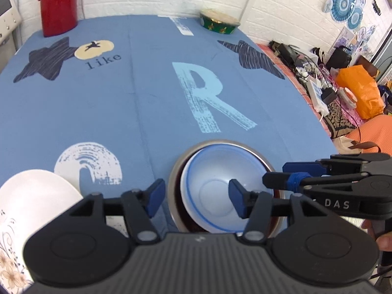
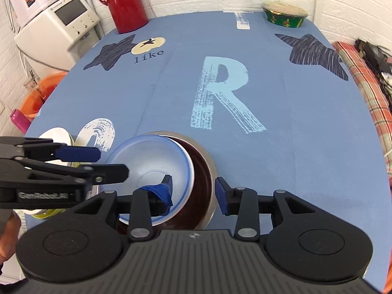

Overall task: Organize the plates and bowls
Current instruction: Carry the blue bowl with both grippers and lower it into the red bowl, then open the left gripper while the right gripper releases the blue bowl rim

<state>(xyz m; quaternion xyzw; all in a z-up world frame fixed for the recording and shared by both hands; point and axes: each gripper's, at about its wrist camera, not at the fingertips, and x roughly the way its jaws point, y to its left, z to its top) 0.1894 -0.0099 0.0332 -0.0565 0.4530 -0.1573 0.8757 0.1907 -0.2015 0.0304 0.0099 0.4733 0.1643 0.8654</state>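
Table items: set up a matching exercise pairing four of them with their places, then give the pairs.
Things:
1. white bowl
2. red jug
3. green tin
4. flowered plate

Places:
A. far right corner of the table
B. near left edge
C. inside the steel bowl
D. far left corner

Pairs: 1-C, 2-D, 3-A, 4-B

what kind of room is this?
Likely a lived-in home room with a dining table. A printed blue tablecloth covers the table, a red thermos jug stands by the white brick wall, and a white countertop appliance sits beside it.
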